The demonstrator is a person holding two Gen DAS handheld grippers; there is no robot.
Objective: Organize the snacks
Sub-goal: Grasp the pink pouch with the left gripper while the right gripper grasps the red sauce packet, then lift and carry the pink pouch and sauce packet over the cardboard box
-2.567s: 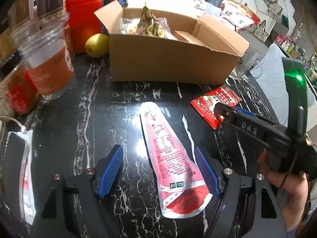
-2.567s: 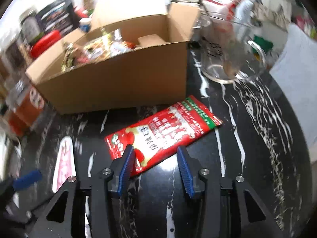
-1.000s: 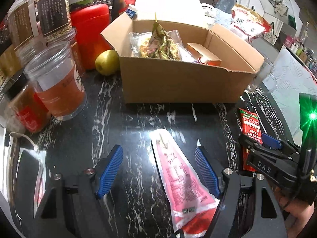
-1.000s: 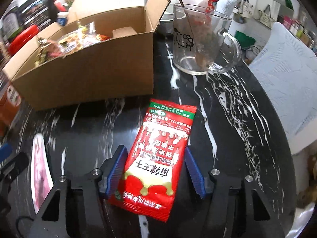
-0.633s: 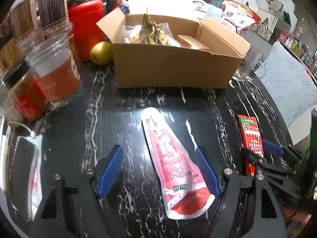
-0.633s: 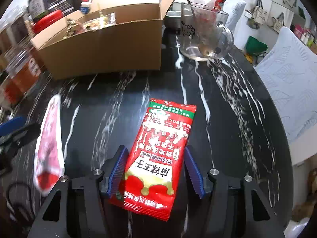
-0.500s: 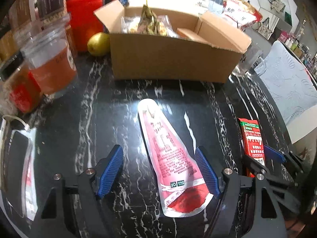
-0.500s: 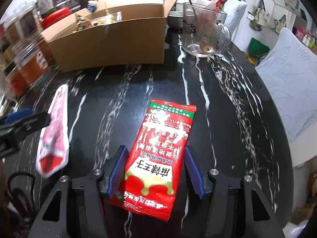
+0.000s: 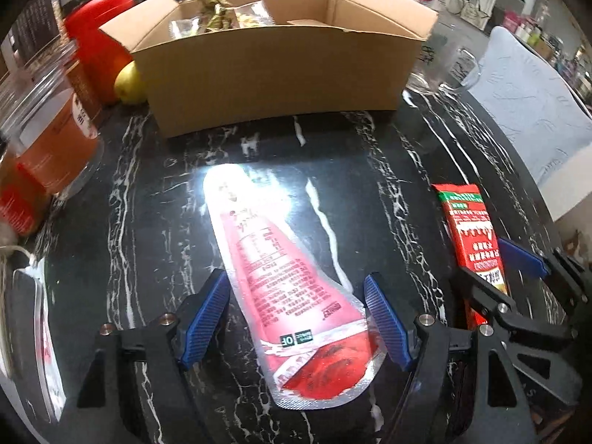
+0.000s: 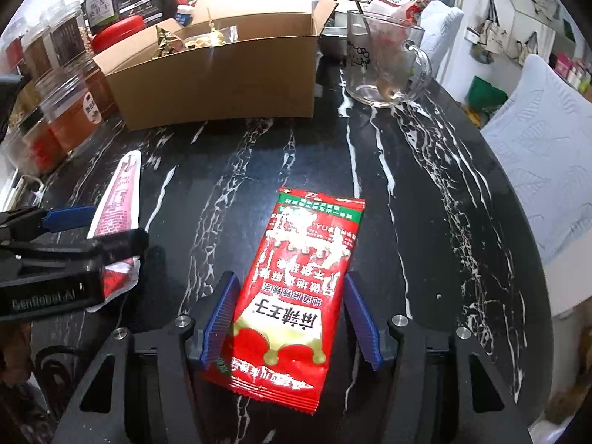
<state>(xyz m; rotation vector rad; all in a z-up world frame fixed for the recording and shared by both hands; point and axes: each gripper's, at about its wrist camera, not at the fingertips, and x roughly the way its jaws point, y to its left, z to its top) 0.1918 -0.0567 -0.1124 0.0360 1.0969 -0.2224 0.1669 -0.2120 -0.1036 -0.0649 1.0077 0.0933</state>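
A pink and red snack pouch (image 9: 281, 277) lies flat on the black marble table, its wide end between the blue pads of my open left gripper (image 9: 296, 318). A red snack packet with a green end (image 10: 296, 285) lies flat between the pads of my open right gripper (image 10: 290, 318). Neither pad pair is closed on its packet. Each packet also shows in the other view: the red packet (image 9: 470, 229) and the pink pouch (image 10: 118, 203). An open cardboard box (image 9: 281, 59) with several snacks inside stands behind both.
Clear jars with red contents (image 9: 55, 140), a red canister (image 9: 100, 48) and a yellow fruit (image 9: 127, 83) stand left of the box. A glass mug with a spoon (image 10: 384, 63) stands right of it. The round table edge (image 10: 518, 199) curves at right, a pale chair beyond.
Both grippers stay open around their packets. The left view has come lower and closer to the pink pouch. The right gripper has hardly moved.
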